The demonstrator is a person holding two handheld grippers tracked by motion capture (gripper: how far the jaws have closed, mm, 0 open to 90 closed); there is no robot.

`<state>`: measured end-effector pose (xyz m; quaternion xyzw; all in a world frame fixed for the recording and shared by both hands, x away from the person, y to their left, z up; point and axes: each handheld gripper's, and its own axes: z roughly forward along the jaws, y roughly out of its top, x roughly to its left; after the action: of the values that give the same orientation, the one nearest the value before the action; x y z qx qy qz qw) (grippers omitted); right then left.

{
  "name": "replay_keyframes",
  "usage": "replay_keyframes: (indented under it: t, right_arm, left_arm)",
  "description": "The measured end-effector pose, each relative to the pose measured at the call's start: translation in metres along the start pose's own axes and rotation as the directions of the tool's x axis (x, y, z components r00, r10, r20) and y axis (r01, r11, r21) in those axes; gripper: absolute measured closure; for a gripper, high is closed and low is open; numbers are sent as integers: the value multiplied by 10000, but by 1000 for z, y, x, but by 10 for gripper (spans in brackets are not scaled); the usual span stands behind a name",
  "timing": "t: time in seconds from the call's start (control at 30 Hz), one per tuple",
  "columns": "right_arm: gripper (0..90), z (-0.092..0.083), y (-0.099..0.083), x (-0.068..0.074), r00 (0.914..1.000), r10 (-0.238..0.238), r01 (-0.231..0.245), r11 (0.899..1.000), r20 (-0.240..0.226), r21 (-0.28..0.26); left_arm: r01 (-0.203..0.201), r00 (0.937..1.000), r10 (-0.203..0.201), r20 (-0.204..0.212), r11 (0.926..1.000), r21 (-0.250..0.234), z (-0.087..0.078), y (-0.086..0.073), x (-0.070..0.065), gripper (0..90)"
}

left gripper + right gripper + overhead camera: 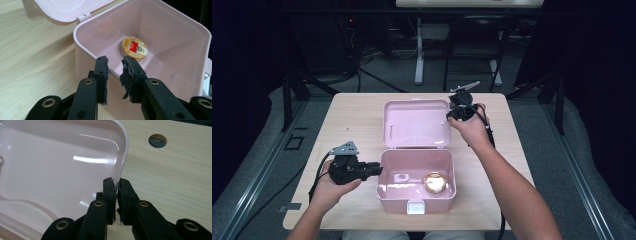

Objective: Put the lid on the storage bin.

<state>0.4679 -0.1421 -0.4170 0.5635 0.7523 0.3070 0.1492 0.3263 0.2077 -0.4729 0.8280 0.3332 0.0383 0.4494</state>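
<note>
One pink box (417, 185) sits on the tabletop (357, 120) in front of me, near the front edge, with its hinged lid (417, 122) thrown back and lying open on the far side. My right gripper (117, 185) is at the right edge of that lid, toward the far right of the box, and its two black jaws are pinching the lid's thin rim between them; the pink inner face of the lid spreads to the left of the jaws in the right gripper view, and bare wood lies to the right. My left gripper (115, 66) is at the left wall of the box, on its near-left side, and it straddles the top edge of that wall: one jaw stands outside, the other inside. From the left gripper view I cannot tell whether the pads actually press on the wall or only flank it.

Counting what is here: one box, one lid joined to it, and one round gold tin (134, 48) with a red label, lying flat on the box floor toward the right, well apart from both grippers. In the high view the tin (435, 182) shows in the near-right part of the box. One latch tab (416, 207) juts from the near wall. One round hole (157, 140) in the tabletop shows beyond the lid's right edge.
</note>
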Motion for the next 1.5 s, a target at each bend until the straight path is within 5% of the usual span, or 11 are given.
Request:
replay_keyframes:
  t: [0.37, 0.63, 0.93, 1.5]
  right_arm:
    - [856, -28, -10, 8, 9989, -463, 461, 9942, 1, -974]
    - [858, -51, -26, 12, 9961, -883, 883, 9801, 80, -1776]
    - [862, -56, -30, 13, 9959, -905, 893, 9749, 34, -2041]
    - [868, -75, -51, 23, 9895, -1439, 1416, 9427, 148, -3023]
  left_arm:
    - [21, 10000, -21, -69, 10000, -46, 0, 0, -1, 735]
    - [7, 9999, -7, -149, 10000, -50, 1, 0, -1, 736]
    - [3, 9997, -5, -258, 10000, -60, 2, 0, -3, 734]
    - [136, 9995, -139, -293, 9998, -117, 2, 0, -3, 736]
